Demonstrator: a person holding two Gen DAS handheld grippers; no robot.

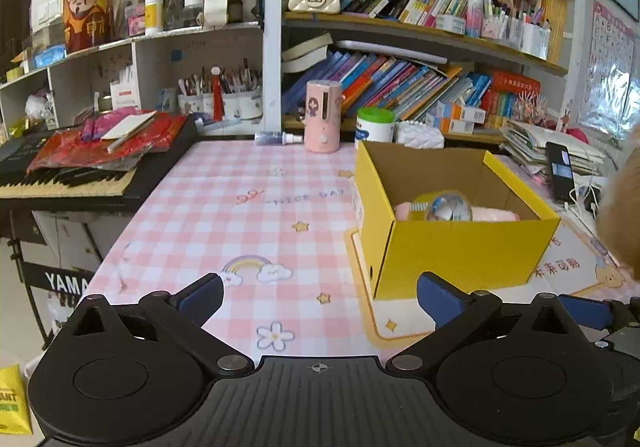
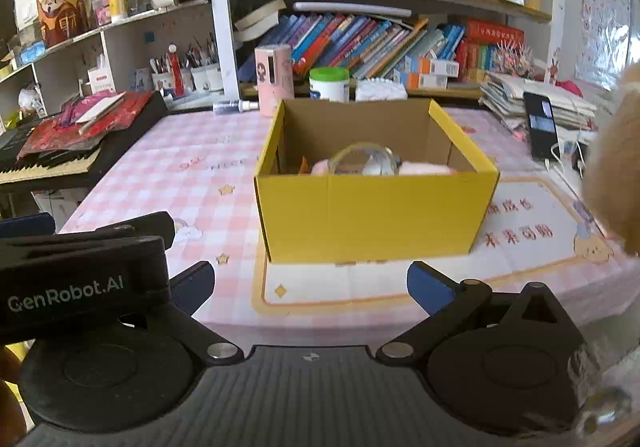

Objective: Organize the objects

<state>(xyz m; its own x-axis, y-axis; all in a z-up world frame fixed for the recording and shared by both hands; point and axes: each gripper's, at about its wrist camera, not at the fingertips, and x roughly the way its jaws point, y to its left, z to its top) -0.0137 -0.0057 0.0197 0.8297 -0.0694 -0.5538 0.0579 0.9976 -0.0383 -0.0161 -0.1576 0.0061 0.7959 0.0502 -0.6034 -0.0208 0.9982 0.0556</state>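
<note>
Right wrist view: both grippers, left (image 1: 320,299) and right (image 2: 310,285), spread empty; yellow box (image 2: 372,215) mid-frame looks filled, so withdraw without nudging it.

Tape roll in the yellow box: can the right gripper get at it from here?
Probably yes. The yellow box is open-topped, the tape roll lies uppermost inside, and the right gripper, jaws open and empty, must clear the near wall from above.

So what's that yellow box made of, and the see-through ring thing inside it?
The open yellow box looks like cardboard: matte yellow outside, plain brown inside, with folded seams at the corners. The clear ring inside it seems to be a roll of glossy plastic packing tape, since light shines off it and you can see through it. That is only a guess from its look.
</note>
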